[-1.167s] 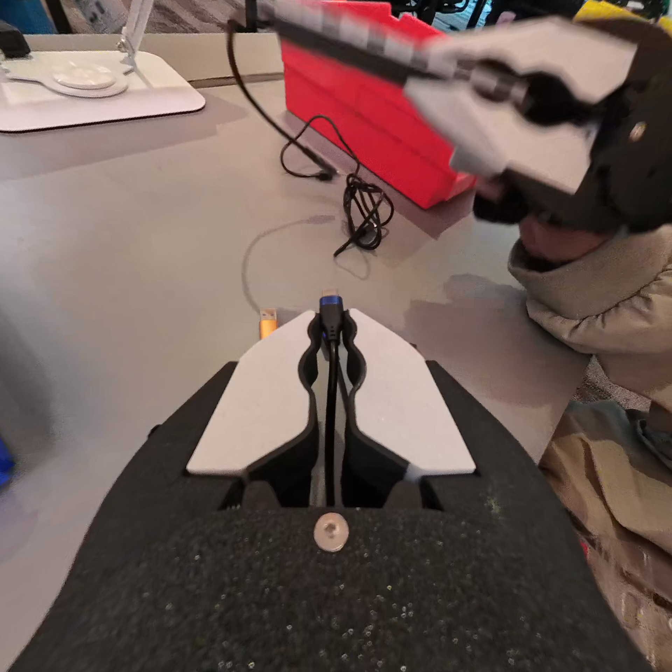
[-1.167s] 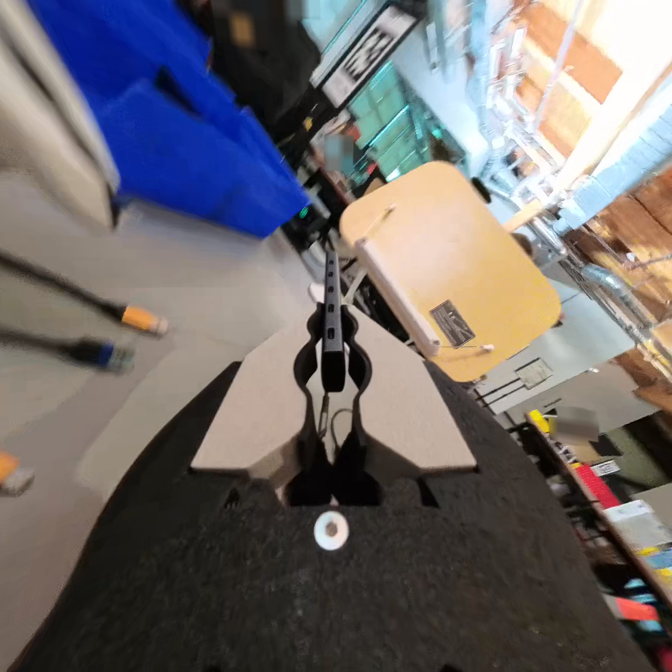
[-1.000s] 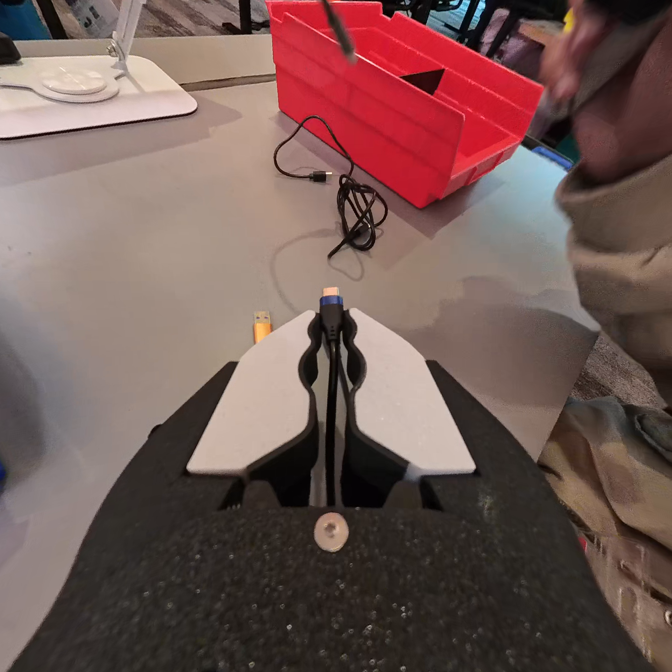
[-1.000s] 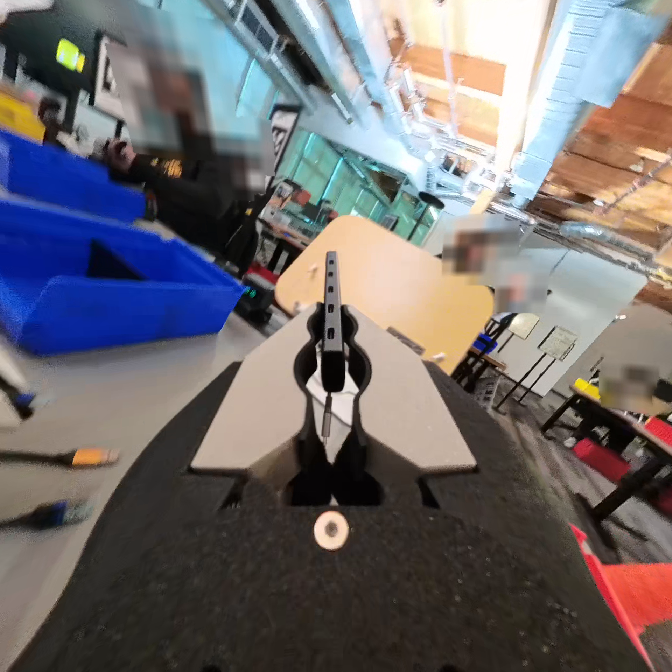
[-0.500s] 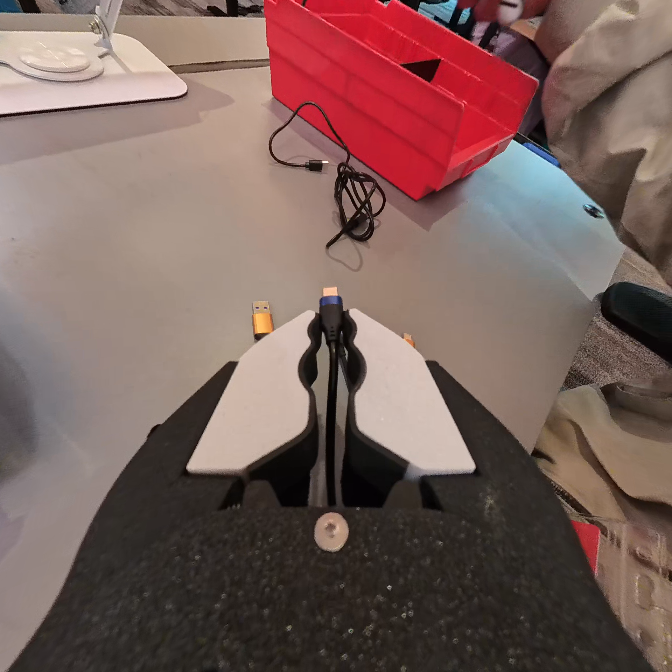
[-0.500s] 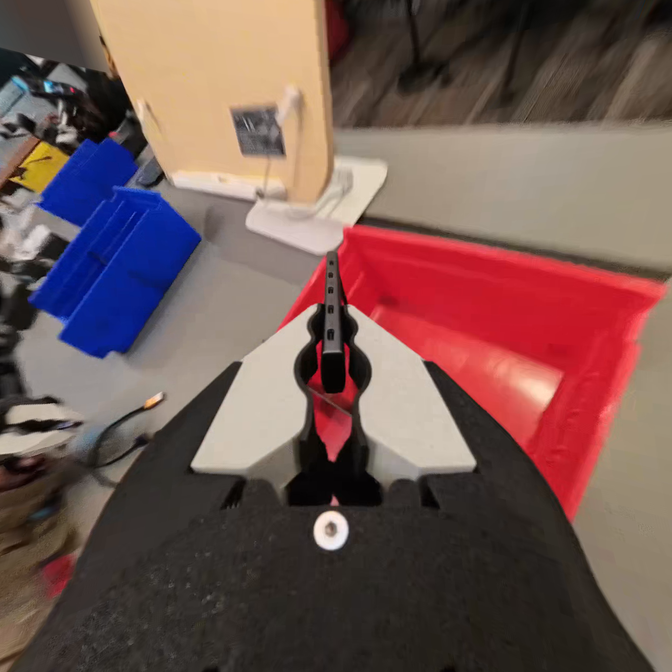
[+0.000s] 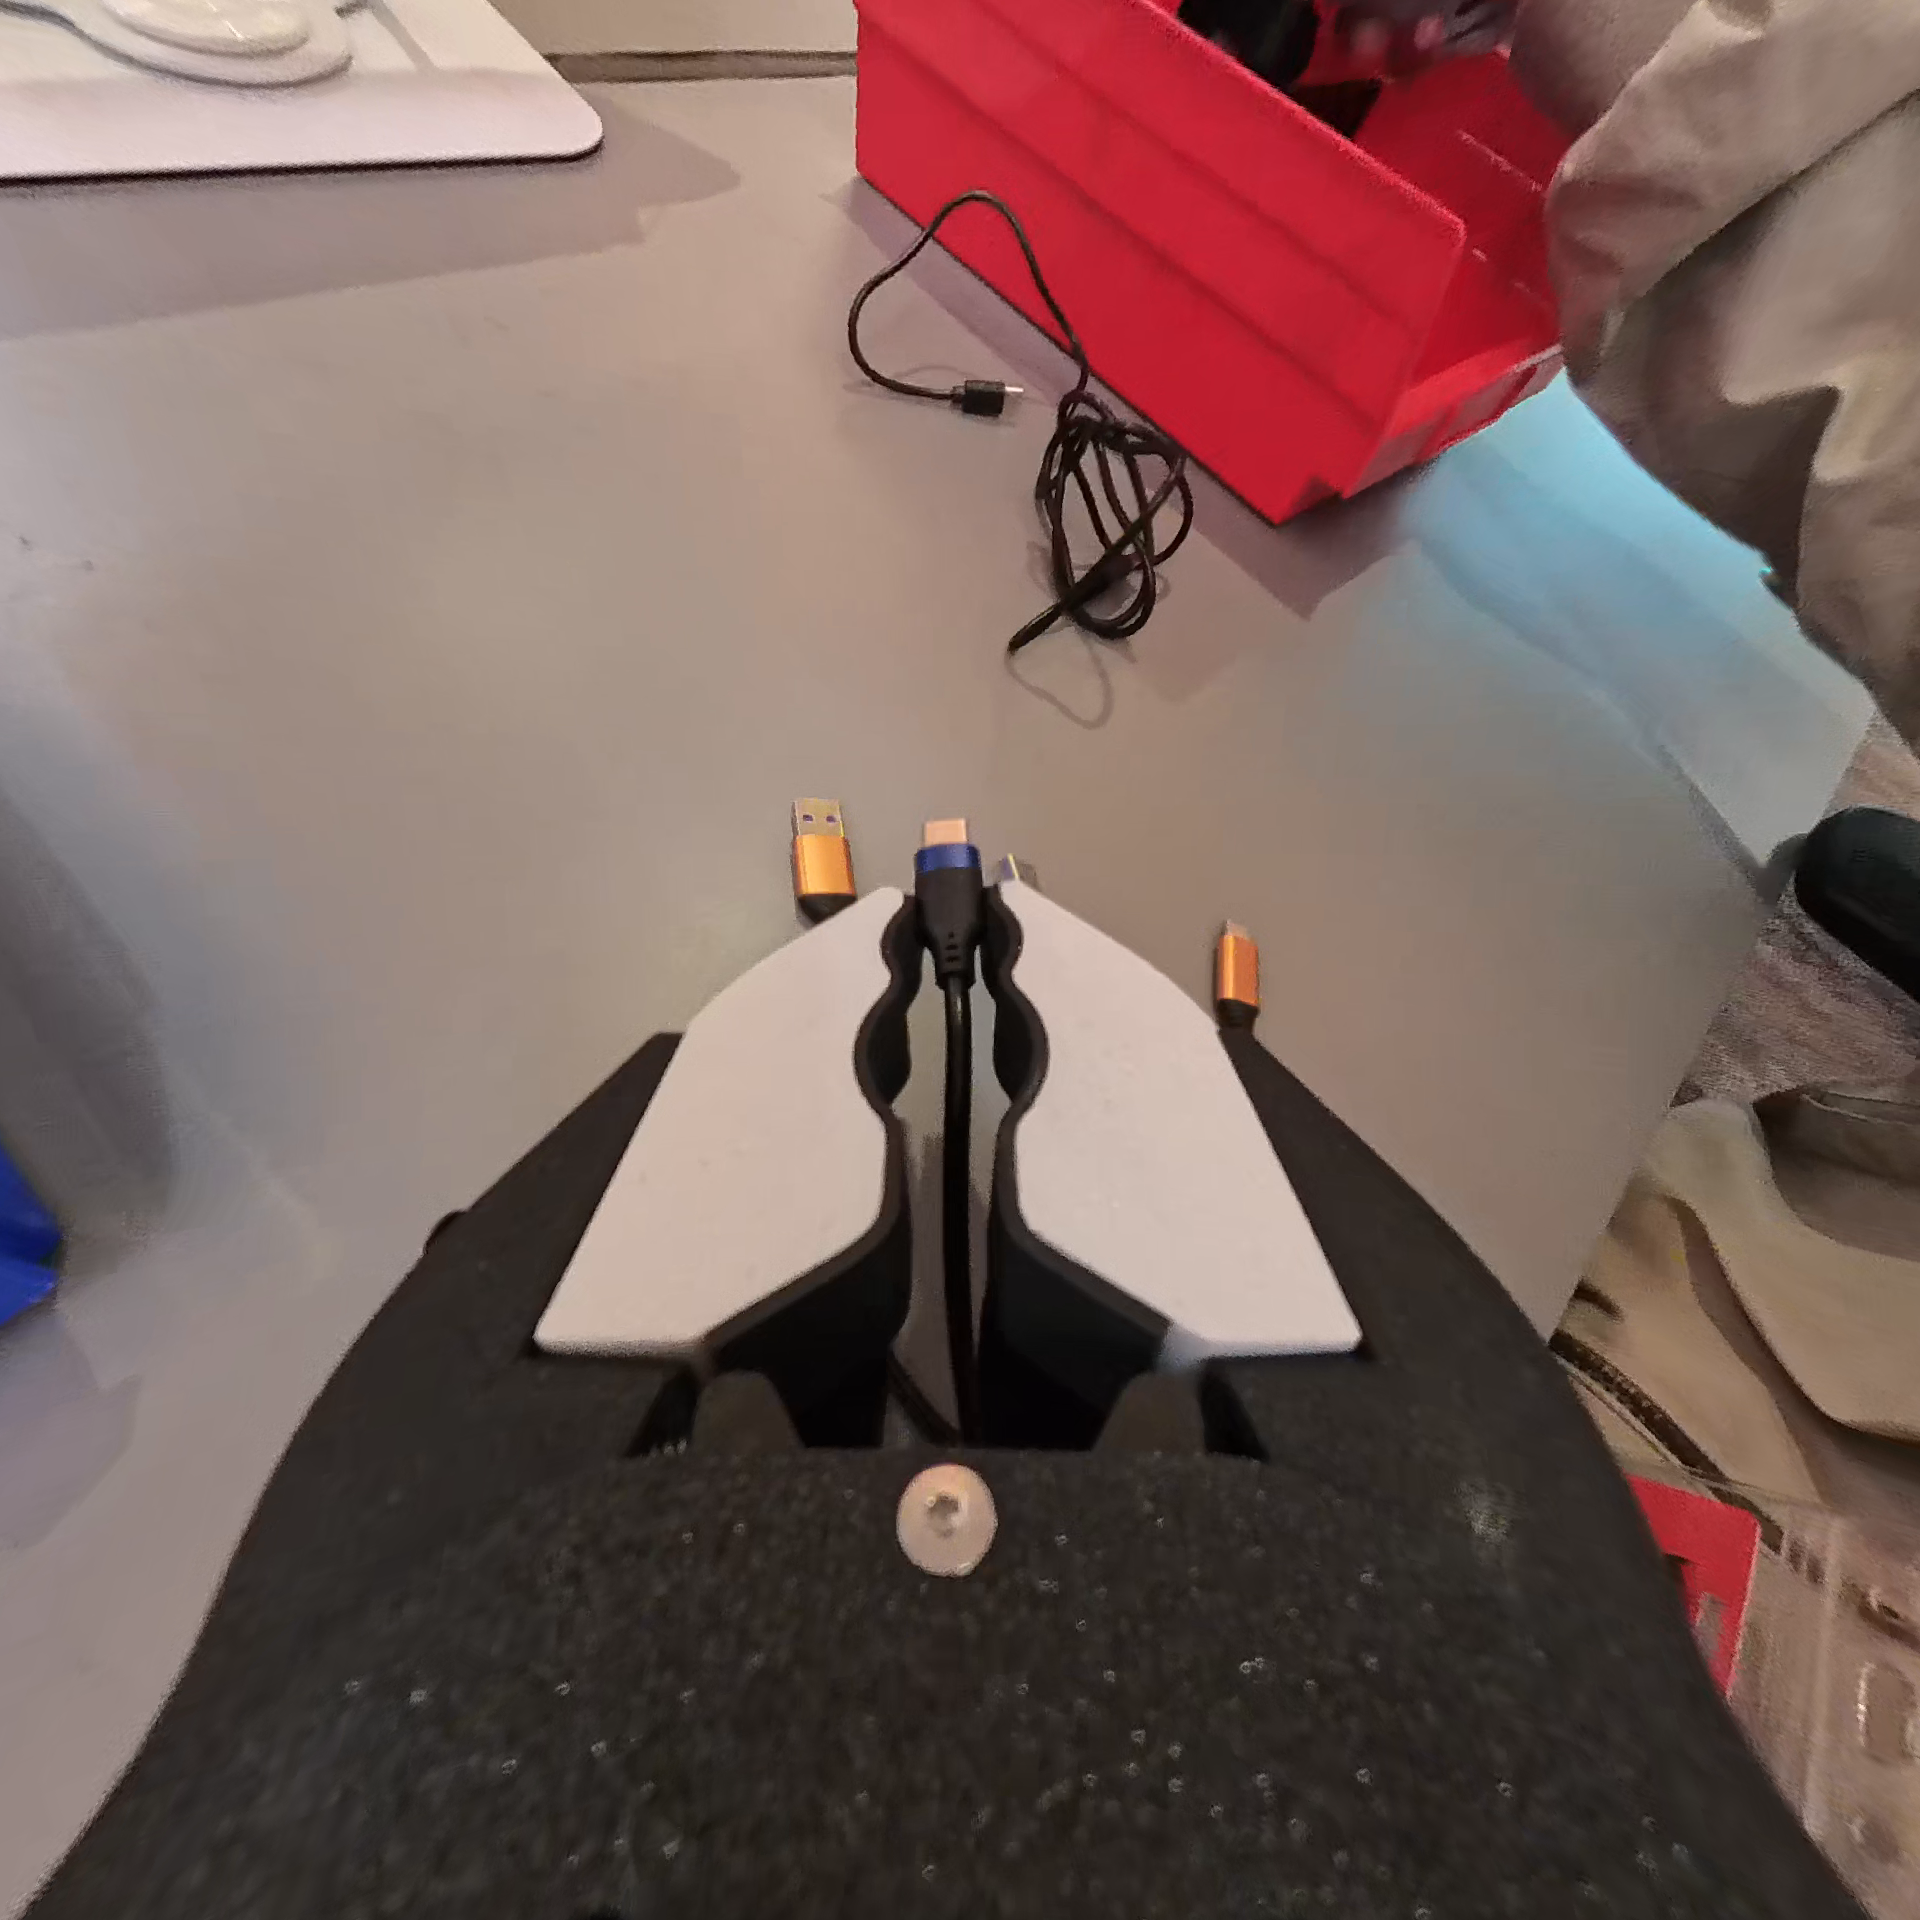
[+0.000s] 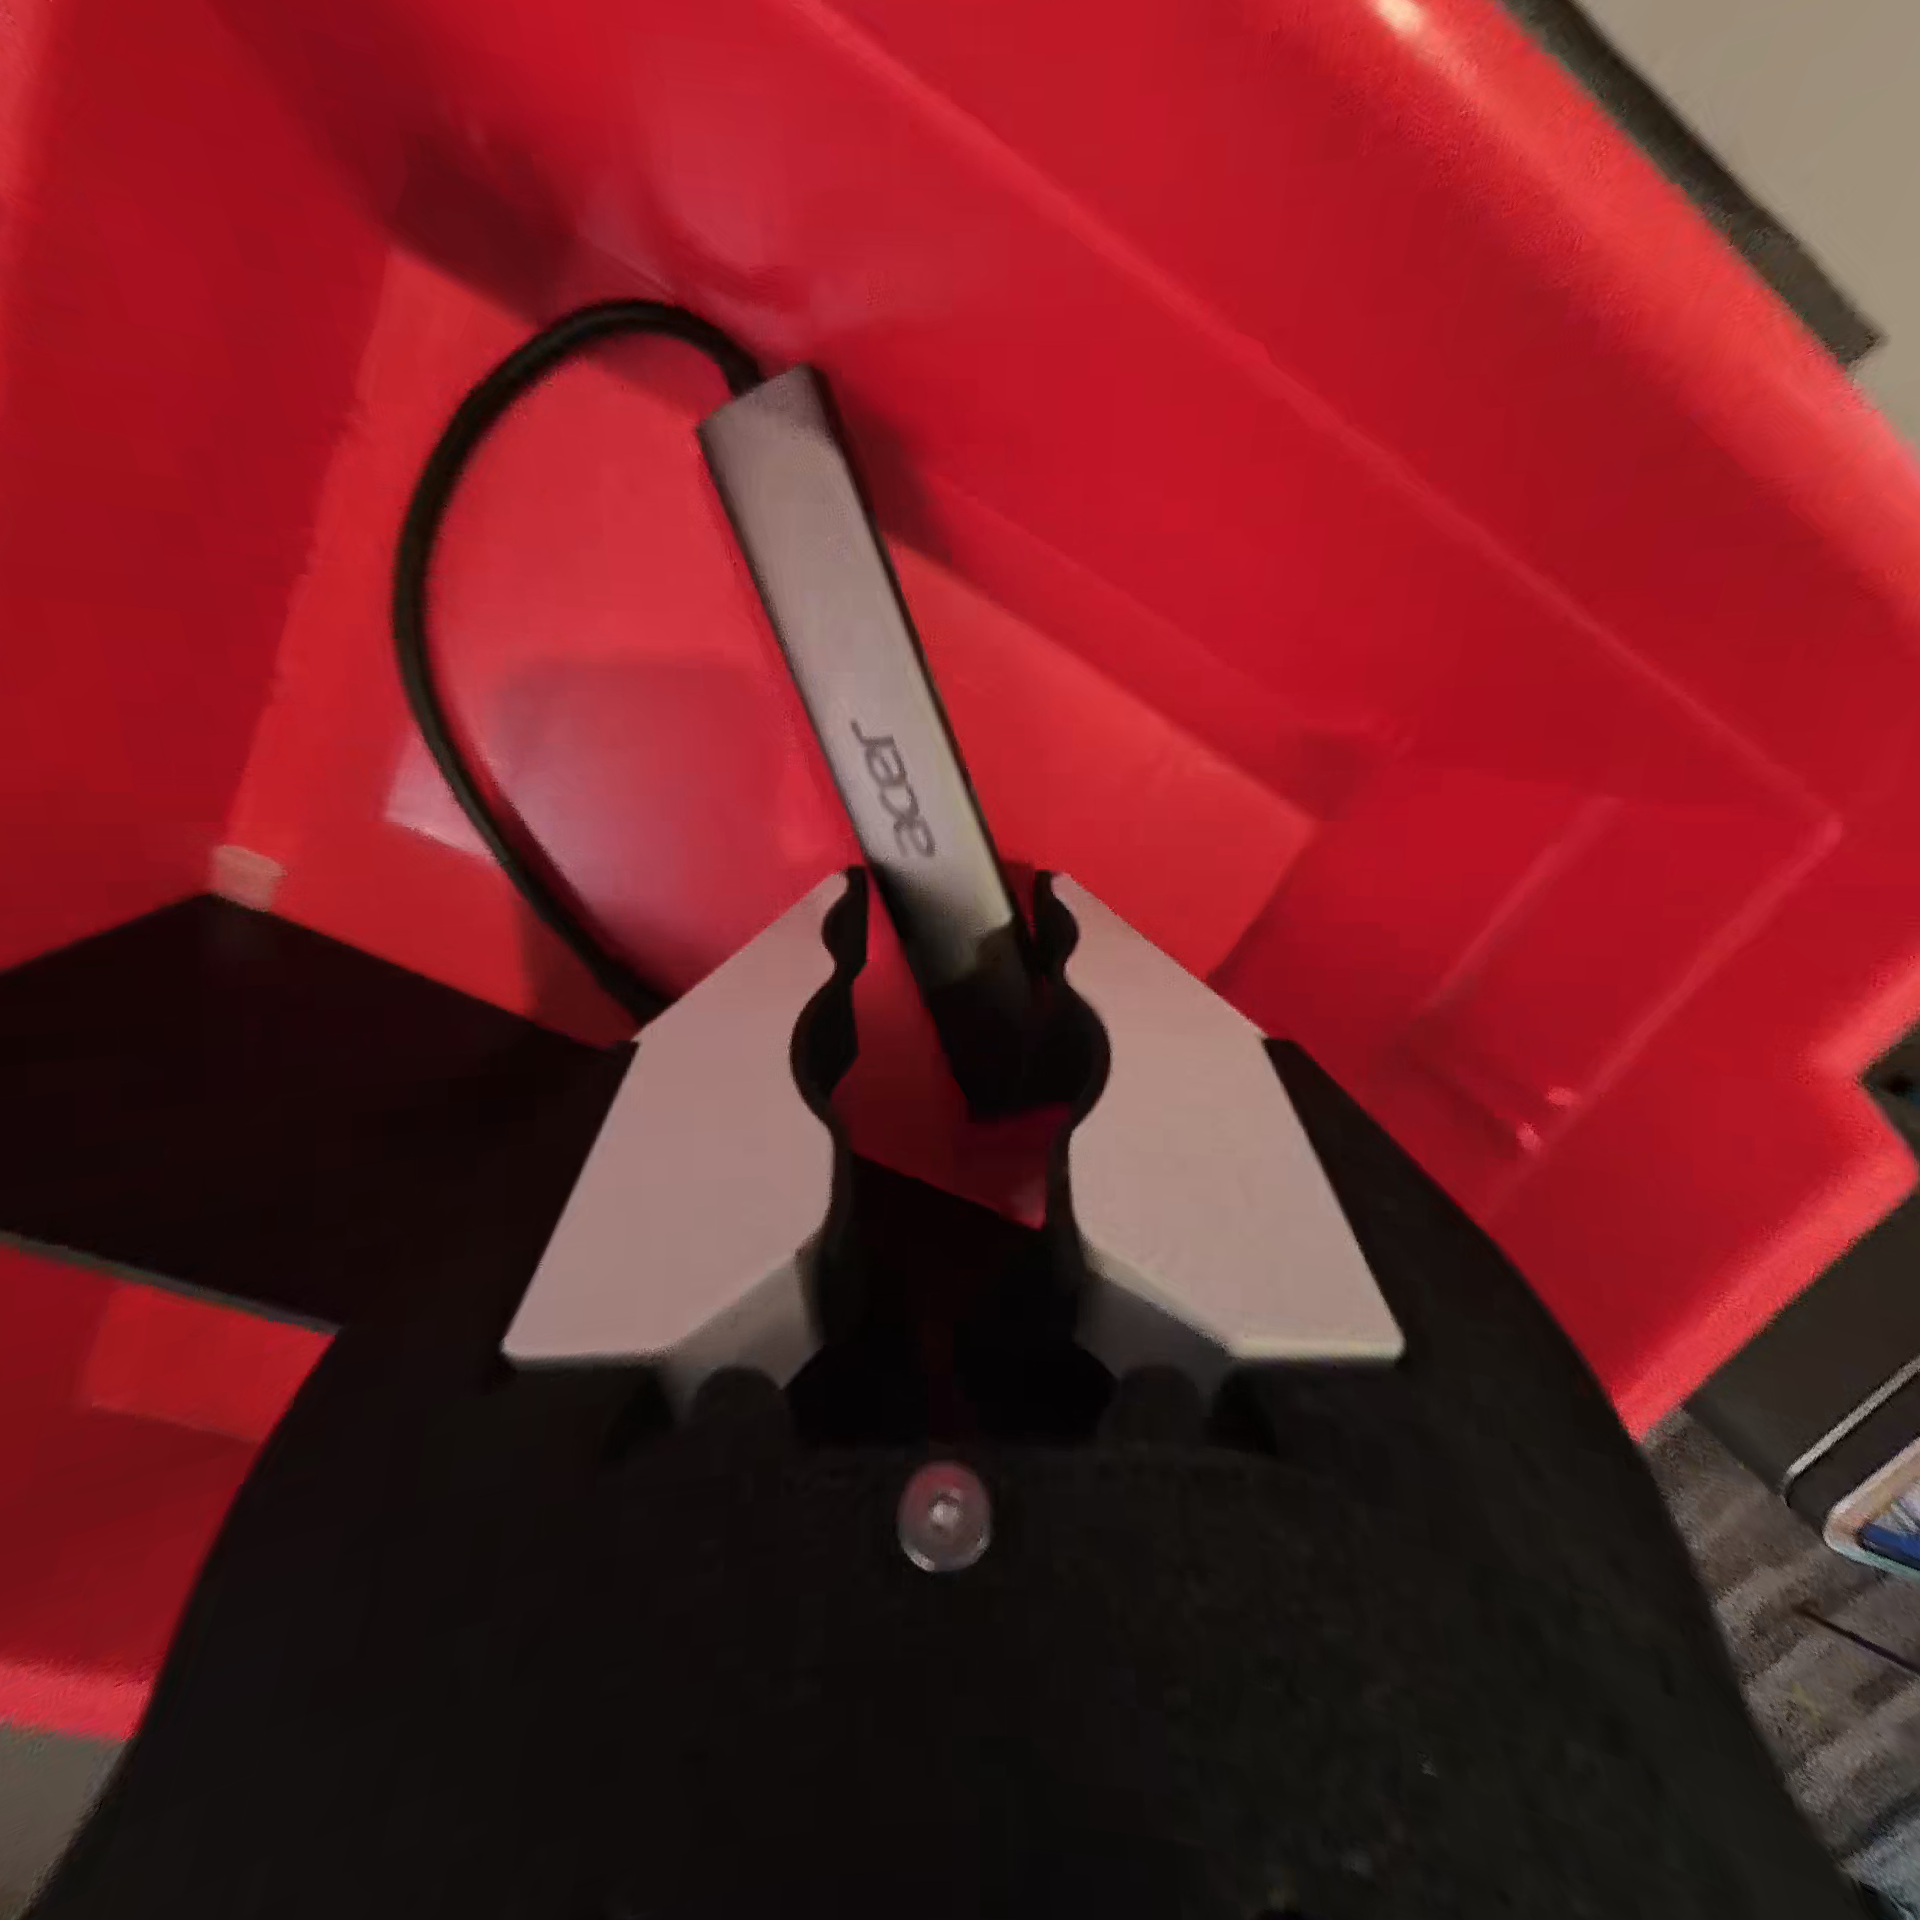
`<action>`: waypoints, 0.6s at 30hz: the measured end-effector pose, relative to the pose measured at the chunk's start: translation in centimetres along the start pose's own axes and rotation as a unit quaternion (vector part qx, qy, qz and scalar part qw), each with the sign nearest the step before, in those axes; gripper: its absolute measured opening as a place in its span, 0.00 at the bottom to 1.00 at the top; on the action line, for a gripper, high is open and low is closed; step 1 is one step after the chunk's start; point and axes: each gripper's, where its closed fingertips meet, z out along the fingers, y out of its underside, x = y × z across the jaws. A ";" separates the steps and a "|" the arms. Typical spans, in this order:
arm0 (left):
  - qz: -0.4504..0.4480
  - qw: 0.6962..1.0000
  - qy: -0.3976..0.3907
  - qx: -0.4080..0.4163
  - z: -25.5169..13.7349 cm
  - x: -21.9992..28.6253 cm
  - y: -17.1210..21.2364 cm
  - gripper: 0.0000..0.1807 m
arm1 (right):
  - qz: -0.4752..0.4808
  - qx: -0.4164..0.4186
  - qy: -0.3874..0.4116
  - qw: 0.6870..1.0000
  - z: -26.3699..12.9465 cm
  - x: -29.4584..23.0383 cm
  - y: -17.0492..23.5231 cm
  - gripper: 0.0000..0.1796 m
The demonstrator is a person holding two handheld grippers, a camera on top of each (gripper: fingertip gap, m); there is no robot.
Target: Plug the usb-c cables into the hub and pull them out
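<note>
Since the earlier frames, my right gripper (image 8: 951, 904) has swung from pointing out across the room to pointing down into the red bin (image 8: 1455, 520), and its jaws, which then pinched the hub edge-on, now stand apart. The hub (image 8: 862, 665), a slim grey bar, leans loose in the gap with its near end against the right-hand finger, its far end deep in the bin and its short black lead (image 8: 457, 582) curving off to the left. I judge that I am letting it go into the bin.

My left gripper (image 7: 954, 904) has barely changed: it is clamped on the blue-collared USB-C cable (image 7: 945, 883), with the metal tip poking out just past the fingertips and the black cord running back between the fingers. Just beside the tips, on the grey table (image 7: 416, 623), lie two orange-sleeved plugs (image 7: 823, 862), one on either side. Farther off, a tangled black cable (image 7: 1112, 520) rests near the outer wall of the bin. A beige sleeve (image 7: 1745, 312) reaches over the bin at upper right.

What could go wrong: the hub may catch on the right-hand finger as I withdraw and be dragged out, or land on its lead. The held plug could also slip if I tug against the trailing cord.

Hard to make out: the hub's ports face away from me, so I cannot tell whether anything is plugged in. The bin floor under the hub is blurred, and the gripper body hides where the cord goes.
</note>
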 end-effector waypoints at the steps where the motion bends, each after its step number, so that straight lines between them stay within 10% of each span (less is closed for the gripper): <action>1: -0.007 1.000 0.003 0.000 0.0 -0.1 0.0 0.06 | -0.001 0.012 0.014 1.000 -0.2 0.3 0.0 0.20; 7: -0.063 0.998 0.017 0.011 -0.3 -1.0 0.0 0.06 | 0.016 0.209 0.114 0.971 -10.4 -0.4 -1.5 0.31; 11: -0.069 0.997 0.019 0.010 -0.1 -1.1 0.1 0.06 | 0.007 0.386 -0.037 0.922 -17.8 -15.4 -0.6 0.32; 18: -0.058 0.998 0.033 0.001 0.4 -0.1 0.3 0.06 | 0.049 0.368 -0.030 0.928 -9.5 -30.1 4.2 0.45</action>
